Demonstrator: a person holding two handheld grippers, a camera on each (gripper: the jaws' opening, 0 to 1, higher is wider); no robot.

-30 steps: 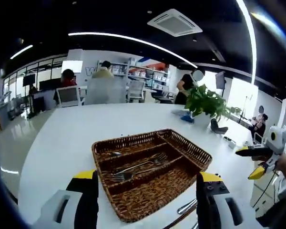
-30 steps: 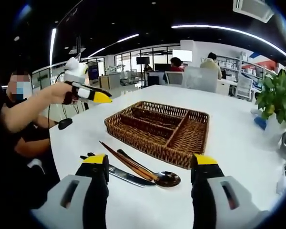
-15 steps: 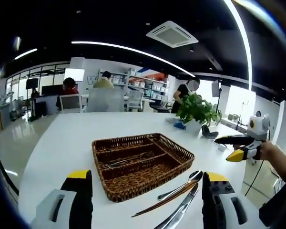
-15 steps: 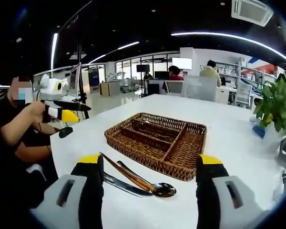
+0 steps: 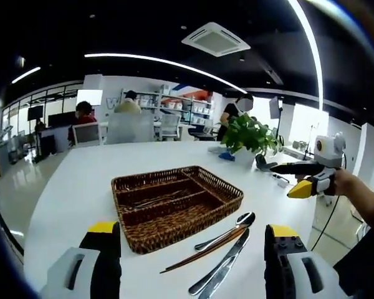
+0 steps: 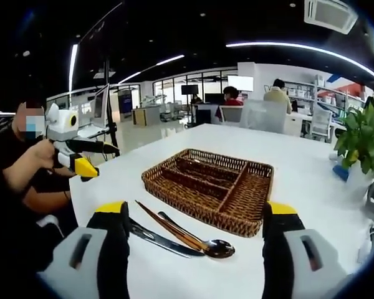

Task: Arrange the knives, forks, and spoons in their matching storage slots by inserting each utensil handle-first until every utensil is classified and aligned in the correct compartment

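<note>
Both sets of jaws stand wide apart and hold nothing. The left gripper and the right gripper each look down on the loose cutlery lying just ahead on the white surface.

In the right gripper view a spoon, a knife and a brown stick-like piece, perhaps chopsticks, lie bunched between the jaws. Their long axes run slantwise from near left to far right, with the spoon's bowl toward the right jaw. In the left gripper view the same bundle lies slightly right of centre, so the right gripper looks the better placed to reach it.

The wicker basket sits just beyond the cutlery, nearly touching it. Its long slots already hold some forks.

The left gripper, held in a hand, appears at the left of the right gripper view. Farther off stand a potted plant, chairs and seated people in an open office.
</note>
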